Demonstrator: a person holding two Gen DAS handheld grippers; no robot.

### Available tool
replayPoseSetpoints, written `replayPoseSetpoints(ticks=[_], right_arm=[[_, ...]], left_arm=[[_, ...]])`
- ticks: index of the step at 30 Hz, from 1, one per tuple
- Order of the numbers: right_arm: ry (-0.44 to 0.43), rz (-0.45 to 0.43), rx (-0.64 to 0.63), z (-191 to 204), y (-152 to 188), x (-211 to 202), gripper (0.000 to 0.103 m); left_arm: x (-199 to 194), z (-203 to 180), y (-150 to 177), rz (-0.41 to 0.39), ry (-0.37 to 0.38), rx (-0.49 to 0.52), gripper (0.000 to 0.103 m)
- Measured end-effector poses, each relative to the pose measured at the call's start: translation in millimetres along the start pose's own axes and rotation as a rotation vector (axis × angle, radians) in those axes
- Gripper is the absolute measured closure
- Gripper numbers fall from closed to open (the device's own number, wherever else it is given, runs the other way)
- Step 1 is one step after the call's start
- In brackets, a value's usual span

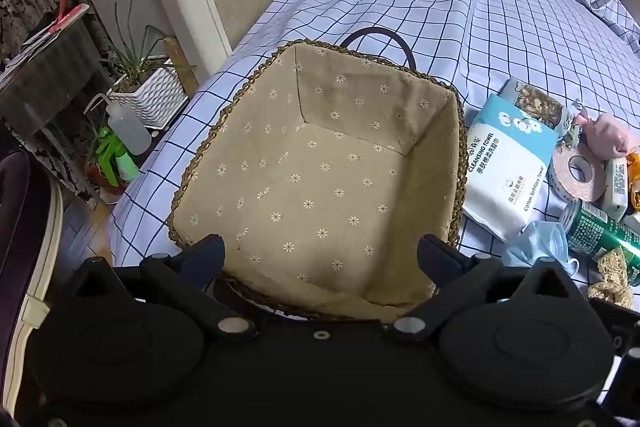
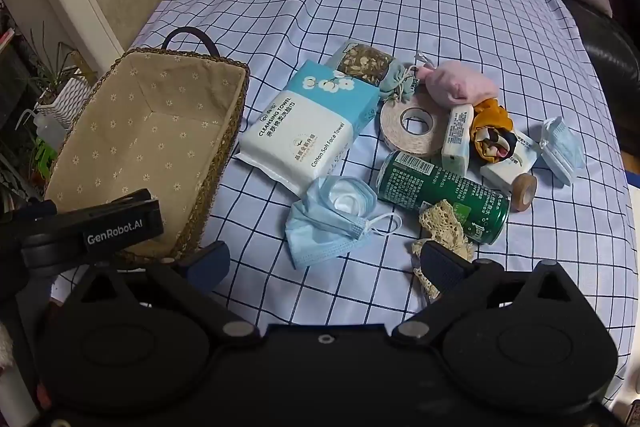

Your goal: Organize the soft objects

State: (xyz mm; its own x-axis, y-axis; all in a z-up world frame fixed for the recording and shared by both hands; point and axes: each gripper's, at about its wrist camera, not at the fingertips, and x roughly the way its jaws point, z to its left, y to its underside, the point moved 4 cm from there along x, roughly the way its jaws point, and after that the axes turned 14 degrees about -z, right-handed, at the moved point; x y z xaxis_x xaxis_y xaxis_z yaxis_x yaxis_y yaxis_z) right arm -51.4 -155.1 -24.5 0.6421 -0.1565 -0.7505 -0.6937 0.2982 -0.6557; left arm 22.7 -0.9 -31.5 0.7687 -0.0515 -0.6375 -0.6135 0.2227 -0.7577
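Observation:
A woven basket with a beige flowered lining stands empty on the checked cloth. My left gripper hangs open over its near rim. To the basket's right lies a pile: a pack of cotton face towels, a blue face mask, a pink soft pouch, a lace piece, a yellow patterned scrunchie and a folded mask. My right gripper is open above the cloth, just short of the blue mask and the lace.
Hard items share the pile: a green can, a tape roll, a small brown roll, white tubes. Plants and a squeeze bottle stand left of the table edge. A black sofa runs behind.

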Motion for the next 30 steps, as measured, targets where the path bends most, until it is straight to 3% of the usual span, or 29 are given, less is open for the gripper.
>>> replayPoseSetpoints(ticks=[30], right_arm=[[0.000,0.008,0.002,0.0,1.3,3.6,0.001]], left_arm=[[0.7,-5.8,1.6,0.003,0.006,-0.008,0.004]])
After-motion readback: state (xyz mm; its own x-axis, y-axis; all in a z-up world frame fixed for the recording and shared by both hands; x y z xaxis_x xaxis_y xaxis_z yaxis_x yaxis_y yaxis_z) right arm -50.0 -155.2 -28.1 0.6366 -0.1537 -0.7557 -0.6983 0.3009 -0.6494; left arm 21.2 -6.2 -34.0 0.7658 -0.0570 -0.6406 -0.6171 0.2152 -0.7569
